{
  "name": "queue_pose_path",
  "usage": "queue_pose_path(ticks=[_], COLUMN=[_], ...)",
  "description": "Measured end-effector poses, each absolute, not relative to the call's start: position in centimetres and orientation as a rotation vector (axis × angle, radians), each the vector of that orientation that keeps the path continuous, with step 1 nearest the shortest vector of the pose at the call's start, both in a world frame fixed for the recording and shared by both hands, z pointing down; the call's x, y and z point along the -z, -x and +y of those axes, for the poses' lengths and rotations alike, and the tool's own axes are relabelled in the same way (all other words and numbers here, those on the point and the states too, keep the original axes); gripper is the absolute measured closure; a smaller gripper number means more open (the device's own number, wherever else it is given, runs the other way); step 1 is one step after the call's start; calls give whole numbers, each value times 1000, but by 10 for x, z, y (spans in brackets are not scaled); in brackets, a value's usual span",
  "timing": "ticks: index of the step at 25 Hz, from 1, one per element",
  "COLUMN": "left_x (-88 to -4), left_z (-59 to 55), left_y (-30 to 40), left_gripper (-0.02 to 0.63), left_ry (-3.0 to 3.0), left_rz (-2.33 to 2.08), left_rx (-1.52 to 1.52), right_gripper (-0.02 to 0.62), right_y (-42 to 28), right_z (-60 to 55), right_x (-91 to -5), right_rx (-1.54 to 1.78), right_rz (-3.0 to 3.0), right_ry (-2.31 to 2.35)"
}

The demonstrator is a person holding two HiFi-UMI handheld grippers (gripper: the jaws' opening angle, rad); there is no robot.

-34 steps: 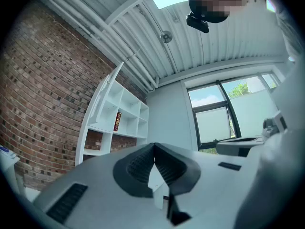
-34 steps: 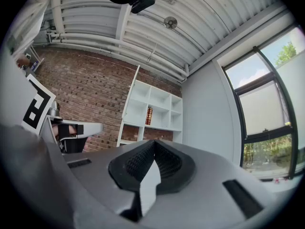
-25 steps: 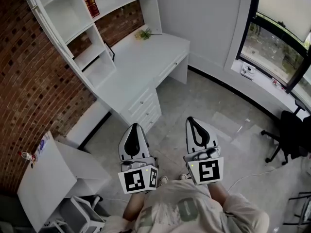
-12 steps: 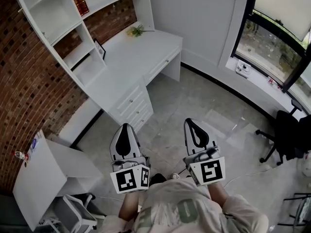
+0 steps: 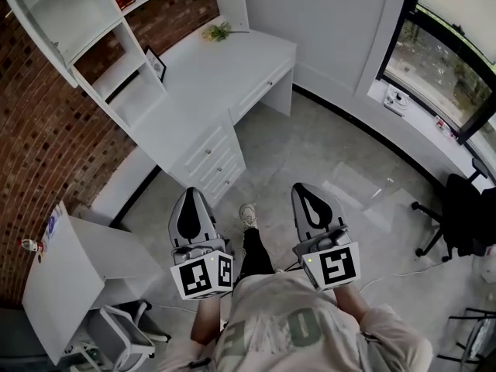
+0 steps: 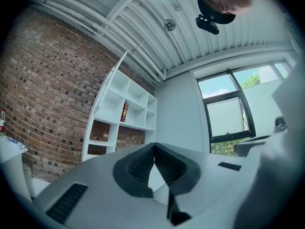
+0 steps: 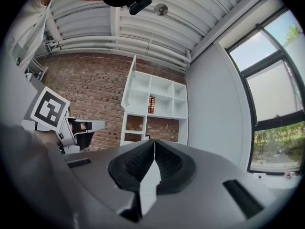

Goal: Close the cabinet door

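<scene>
Both grippers are held in front of me over the grey floor, apart from all furniture. My left gripper [image 5: 192, 194] and my right gripper [image 5: 304, 188] are shut with nothing between their jaws. The left gripper view shows its jaws [image 6: 154, 146] touching at the tips, and the right gripper view shows the same [image 7: 154, 142]. A low white cabinet [image 5: 58, 273] stands by the brick wall at lower left, with a white panel [image 5: 124, 256] beside it. Whether that panel is an open door I cannot tell. The white desk [image 5: 232, 60] with drawers [image 5: 211, 161] and open shelves [image 5: 85, 22] stands ahead on the left.
A black office chair [image 5: 463, 217] stands at the right by the window [image 5: 453, 60]. A grey chair [image 5: 116, 338] sits at the lower left. On the desk are a plant [image 5: 215, 31] and a picture frame [image 5: 155, 64]. My foot [image 5: 247, 215] is between the grippers.
Both grippers have sunk a little and stay shut. My foot has stepped forward between them. The desk and drawers now lie closer ahead.
</scene>
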State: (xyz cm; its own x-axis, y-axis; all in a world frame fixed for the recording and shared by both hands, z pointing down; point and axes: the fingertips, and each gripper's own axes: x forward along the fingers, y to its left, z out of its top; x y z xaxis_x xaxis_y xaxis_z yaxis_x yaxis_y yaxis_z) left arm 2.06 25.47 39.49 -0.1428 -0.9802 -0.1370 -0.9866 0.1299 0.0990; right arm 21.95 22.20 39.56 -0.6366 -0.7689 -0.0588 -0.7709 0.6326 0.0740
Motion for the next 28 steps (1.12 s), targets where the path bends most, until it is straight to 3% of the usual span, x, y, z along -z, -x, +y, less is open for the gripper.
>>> queue_pose_path(ticks=[12,22,28], left_x=[-395,-344,-341], left_z=[56,-130,-193], left_y=[43,136,155], left_gripper=[592,592,592], left_ry=[2102,2094,2104], left_rz=[2200,2173,2188], left_rx=[-233,-289,-282], right_gripper=[578,578,578], right_y=[-124,-20,-4], right_z=[41,-146,-228], right_x=[-397,-336,-333], right_rx=[-240,-291,-277], right_rz=[2824,2756,2734], right_ry=[1307,1262,1328])
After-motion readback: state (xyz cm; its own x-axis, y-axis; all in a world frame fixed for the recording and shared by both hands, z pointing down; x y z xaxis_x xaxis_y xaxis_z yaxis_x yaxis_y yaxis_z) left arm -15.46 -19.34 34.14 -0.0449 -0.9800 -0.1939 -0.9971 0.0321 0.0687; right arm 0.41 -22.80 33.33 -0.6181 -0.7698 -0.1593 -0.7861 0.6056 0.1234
